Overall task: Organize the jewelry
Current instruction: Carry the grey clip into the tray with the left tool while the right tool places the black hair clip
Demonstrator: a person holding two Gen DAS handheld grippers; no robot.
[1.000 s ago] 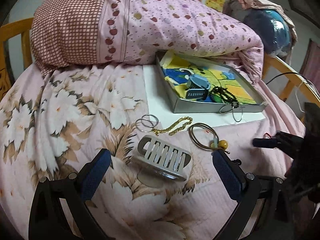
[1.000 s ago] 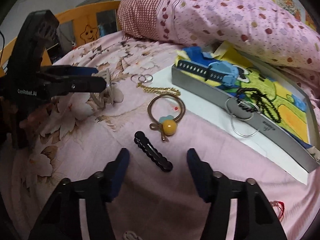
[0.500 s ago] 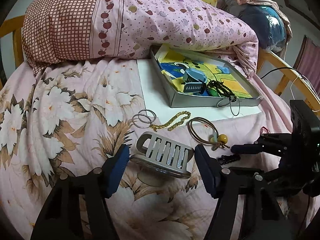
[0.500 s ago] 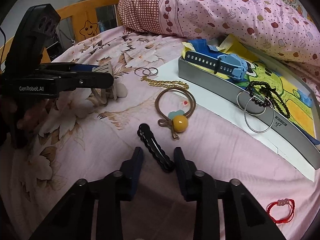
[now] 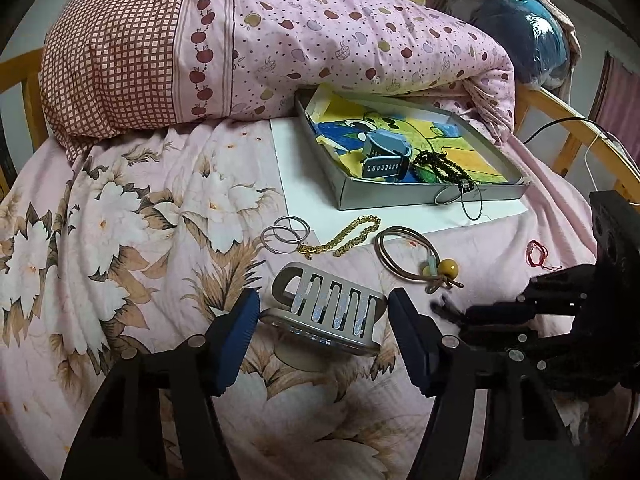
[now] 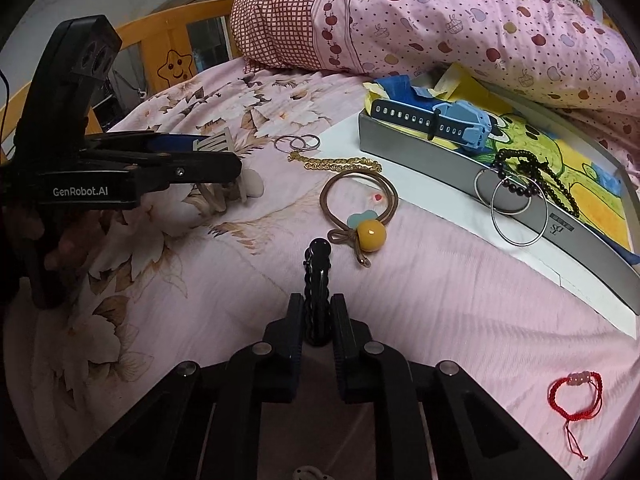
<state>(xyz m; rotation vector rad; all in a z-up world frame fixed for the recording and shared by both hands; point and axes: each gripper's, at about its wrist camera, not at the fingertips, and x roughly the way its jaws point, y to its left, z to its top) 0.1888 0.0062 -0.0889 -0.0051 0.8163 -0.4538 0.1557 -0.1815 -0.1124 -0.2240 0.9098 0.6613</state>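
My left gripper has its fingers on both sides of a beige claw hair clip on the bedspread, with small gaps still showing. My right gripper is shut on a black wavy hair clip, which points away along the bed. A grey box holds a blue watch and a black bead bracelet. On the bedspread lie a gold chain, silver rings, a brown hair tie with a yellow bead and a red string bracelet.
A large pink pillow lies behind the box. White paper sits under the box. Wire hoops hang over the box's front wall. A wooden bed rail runs around the edge.
My right gripper has closed onto the black hair clip. My left gripper has narrowed and moved in around the claw clip.
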